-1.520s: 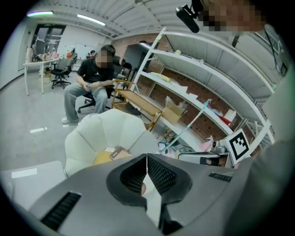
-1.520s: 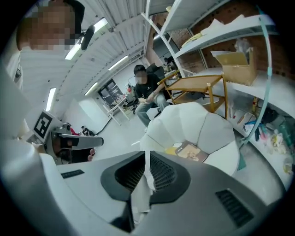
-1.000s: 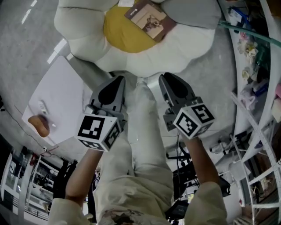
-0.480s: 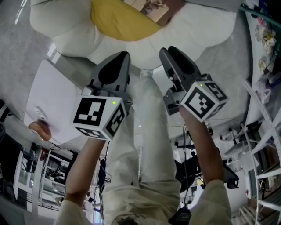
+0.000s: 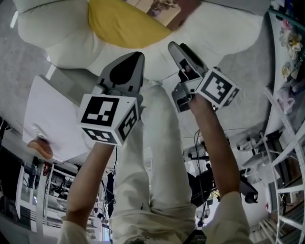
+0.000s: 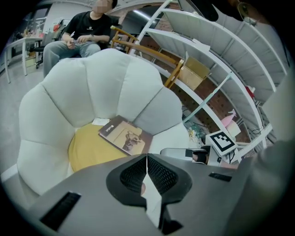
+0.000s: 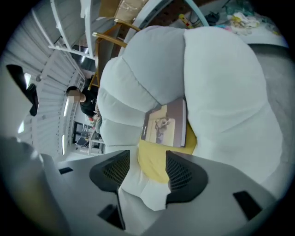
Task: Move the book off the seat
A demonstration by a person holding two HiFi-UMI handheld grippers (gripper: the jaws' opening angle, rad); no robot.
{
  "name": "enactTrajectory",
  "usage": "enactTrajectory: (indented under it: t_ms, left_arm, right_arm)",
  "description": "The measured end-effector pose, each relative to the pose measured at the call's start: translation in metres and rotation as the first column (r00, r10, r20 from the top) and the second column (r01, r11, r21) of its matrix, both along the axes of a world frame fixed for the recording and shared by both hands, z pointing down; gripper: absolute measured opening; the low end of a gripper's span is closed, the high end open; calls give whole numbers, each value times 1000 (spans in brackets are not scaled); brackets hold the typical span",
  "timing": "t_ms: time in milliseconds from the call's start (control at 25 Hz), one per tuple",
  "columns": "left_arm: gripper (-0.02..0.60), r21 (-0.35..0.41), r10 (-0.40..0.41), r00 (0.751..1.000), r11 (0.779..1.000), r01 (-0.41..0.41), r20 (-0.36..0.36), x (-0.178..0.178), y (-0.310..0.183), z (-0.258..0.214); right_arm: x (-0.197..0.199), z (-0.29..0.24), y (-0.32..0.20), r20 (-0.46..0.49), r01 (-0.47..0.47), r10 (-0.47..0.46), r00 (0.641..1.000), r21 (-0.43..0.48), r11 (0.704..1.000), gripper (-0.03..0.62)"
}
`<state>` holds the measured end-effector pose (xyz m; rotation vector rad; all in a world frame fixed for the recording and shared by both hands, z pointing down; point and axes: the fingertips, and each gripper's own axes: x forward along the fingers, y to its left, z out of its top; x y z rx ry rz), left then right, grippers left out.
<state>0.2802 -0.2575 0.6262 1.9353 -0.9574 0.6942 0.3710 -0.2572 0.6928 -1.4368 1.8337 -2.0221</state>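
Observation:
A brown book (image 5: 162, 8) lies on the yellow middle (image 5: 121, 28) of a white flower-shaped seat, half cut off by the head view's top edge. It is seen whole in the left gripper view, book (image 6: 125, 136), and in the right gripper view, book (image 7: 166, 123). My left gripper (image 5: 129, 61) hangs short of the seat's front petals, jaws shut with nothing in them (image 6: 146, 159). My right gripper (image 5: 175, 48) is beside it, rolled on its side. Its jaws have just been opening and stand apart, empty (image 7: 147, 157), aimed at the yellow cushion (image 7: 154, 161) below the book.
A white board (image 5: 52, 114) lies on the floor at the left. Metal shelving (image 5: 286, 124) runs down the right side. Behind the seat a person sits (image 6: 76, 39) near a wooden chair (image 6: 152, 53). The wearer's legs (image 5: 159, 157) are under both grippers.
Both grippers have come down towards the seat, which has slid up and partly out of the head view. The right gripper has rolled and its jaws have parted.

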Motion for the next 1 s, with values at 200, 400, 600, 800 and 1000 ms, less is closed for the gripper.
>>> enactTrajectory:
  t_ms: [200,400,600,800,1000]
  left_arm:
    - [14,10,95,995,995,-95,-36,16,-5,26]
    - [14,-23,60,998,998,-61,-33,14,-6,52]
    - [15,-42,72,997,997,-72,-5,12,-3,65]
    - [14,-72,65,998,995,-64,5,8,1,83]
    - [14,-72,66,998,995,-66,9,13,3,93]
  right_arm:
    - [6,32,-12,73,-86,89,993,-44,995,250]
    - [8,63,-17,136,-185,200,970,-117,976,268]
    - [10,88,-21,214,-281,319,923,-192,940,296]
    - [12,116,-26,207,-304,345,915,-208,930,296]
    - [6,130,-36,232,-325,371,899,-213,921,296]
